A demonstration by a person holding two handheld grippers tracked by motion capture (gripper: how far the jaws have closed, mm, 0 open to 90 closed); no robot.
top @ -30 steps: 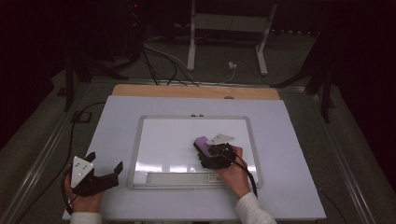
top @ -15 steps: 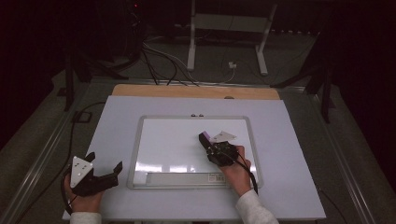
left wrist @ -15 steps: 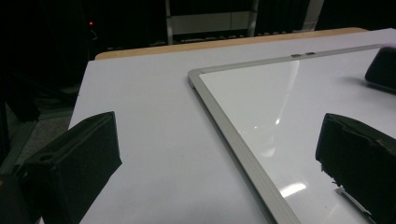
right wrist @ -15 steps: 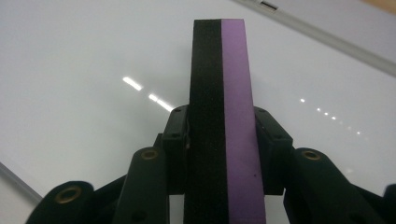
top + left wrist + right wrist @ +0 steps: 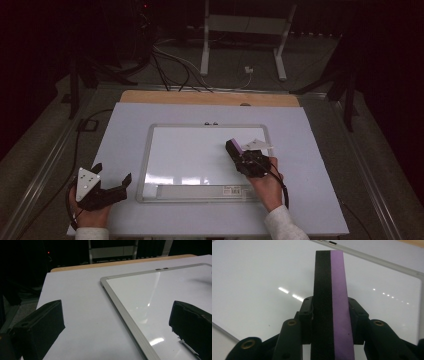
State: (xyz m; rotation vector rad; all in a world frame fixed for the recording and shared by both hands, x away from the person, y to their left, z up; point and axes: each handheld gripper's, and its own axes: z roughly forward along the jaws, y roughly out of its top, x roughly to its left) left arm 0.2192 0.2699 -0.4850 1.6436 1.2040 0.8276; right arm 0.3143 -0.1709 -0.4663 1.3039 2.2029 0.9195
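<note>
Eraser (image 5: 329,305): pinched edgewise by right gripper (image 5: 239,153) over whiteboard (image 5: 190,155).
Left gripper (image 5: 111,185): jaws spread, empty.
Risk: narrow hold; eraser could twist out under wiping pressure.

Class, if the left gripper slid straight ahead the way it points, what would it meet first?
Probably the whiteboard: its metal frame lies just ahead between the open jaws of the left gripper, though how high the jaws ride is unclear.

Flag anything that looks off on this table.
Nothing stands out. The whiteboard lies flat and clean, and the right gripper holds the eraser squarely over it.
</note>
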